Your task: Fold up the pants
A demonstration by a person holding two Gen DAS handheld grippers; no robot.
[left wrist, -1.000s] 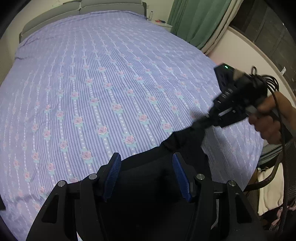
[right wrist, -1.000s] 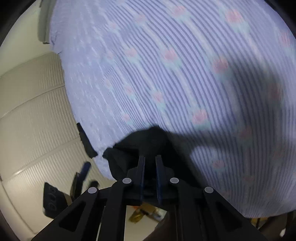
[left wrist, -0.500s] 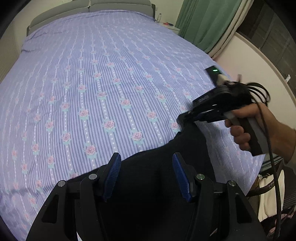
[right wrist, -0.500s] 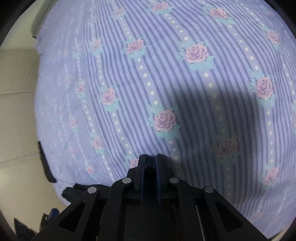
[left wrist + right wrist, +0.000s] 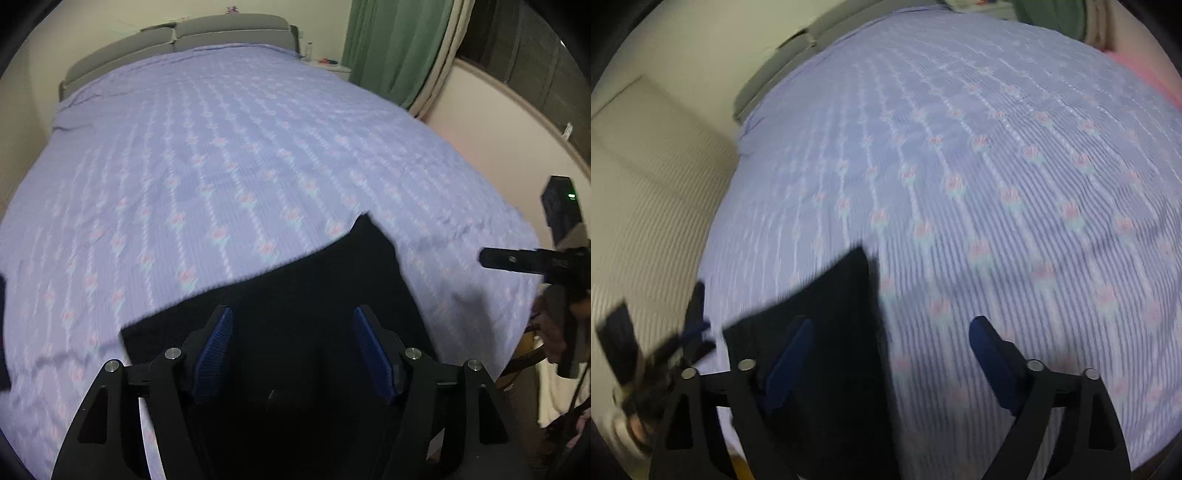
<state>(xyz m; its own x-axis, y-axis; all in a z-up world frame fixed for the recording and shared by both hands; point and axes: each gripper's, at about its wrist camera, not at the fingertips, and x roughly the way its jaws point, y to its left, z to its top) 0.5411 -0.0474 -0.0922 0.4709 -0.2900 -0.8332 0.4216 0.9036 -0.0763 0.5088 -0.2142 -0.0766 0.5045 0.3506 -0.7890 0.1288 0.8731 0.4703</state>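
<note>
Black pants (image 5: pixel 317 288) lie flat on the near edge of the bed, one corner pointing up the bed; they also show in the right wrist view (image 5: pixel 834 314). My left gripper (image 5: pixel 291 347) is open and empty, held over the pants. My right gripper (image 5: pixel 892 354) is open and empty, its left finger over the pants and its right finger over the sheet. The right gripper also shows at the right edge of the left wrist view (image 5: pixel 524 260), off to the side of the pants. The left gripper shows blurred at the lower left of the right wrist view (image 5: pixel 653 354).
The bed has a lilac striped sheet with roses (image 5: pixel 229 147) and a grey headboard (image 5: pixel 177 37). A green curtain (image 5: pixel 395 48) and a pale wall stand to the right. A beige wall panel (image 5: pixel 646 192) runs along the bed's left side. Clothes hang at the lower right (image 5: pixel 554 325).
My right gripper has let go of the pants, opened, and pulled back to the right. The pants now lie flat on the bed. My left gripper stays open and has lifted and tilted up.
</note>
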